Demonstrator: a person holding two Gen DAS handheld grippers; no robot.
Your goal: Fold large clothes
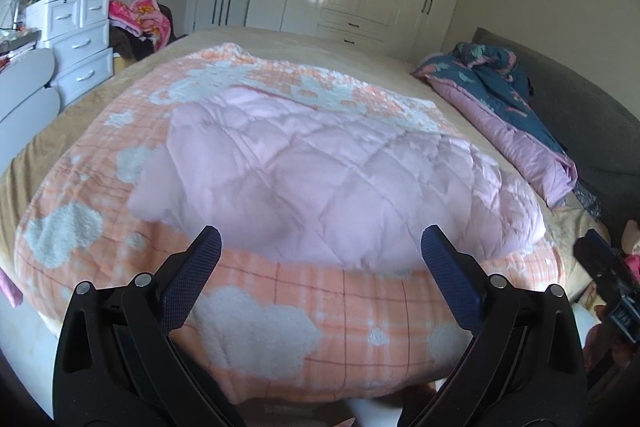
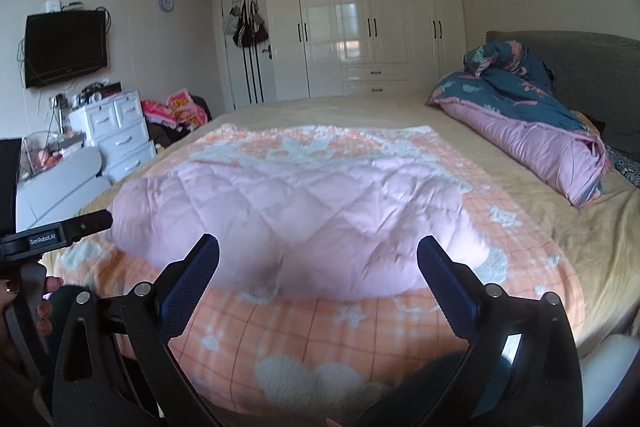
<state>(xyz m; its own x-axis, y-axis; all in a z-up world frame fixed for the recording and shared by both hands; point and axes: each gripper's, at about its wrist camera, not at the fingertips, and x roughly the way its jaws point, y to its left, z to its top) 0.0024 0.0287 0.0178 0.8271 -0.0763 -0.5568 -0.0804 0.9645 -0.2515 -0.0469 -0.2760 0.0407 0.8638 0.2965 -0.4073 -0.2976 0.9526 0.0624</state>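
A pink quilted blanket [image 1: 320, 171] lies spread on an orange checked blanket with white clouds [image 1: 304, 311], which covers the near part of the bed. Both also show in the right wrist view: the pink quilt [image 2: 304, 215] on the orange blanket [image 2: 320, 331]. My left gripper [image 1: 322, 243] is open and empty, just above the near edge of the pink quilt. My right gripper [image 2: 318, 253] is open and empty over the same near edge. The right gripper's body shows at the right of the left wrist view [image 1: 608, 279], and the left one's at the left of the right wrist view [image 2: 56, 235].
The bed has a tan sheet [image 2: 560, 227] and a grey headboard [image 2: 580, 67] at the right. A bundled blue and purple duvet [image 2: 532, 123] lies by the headboard. White drawers [image 2: 116, 135] and a clothes pile [image 2: 176, 111] stand at the left. White wardrobes [image 2: 360, 19] line the far wall.
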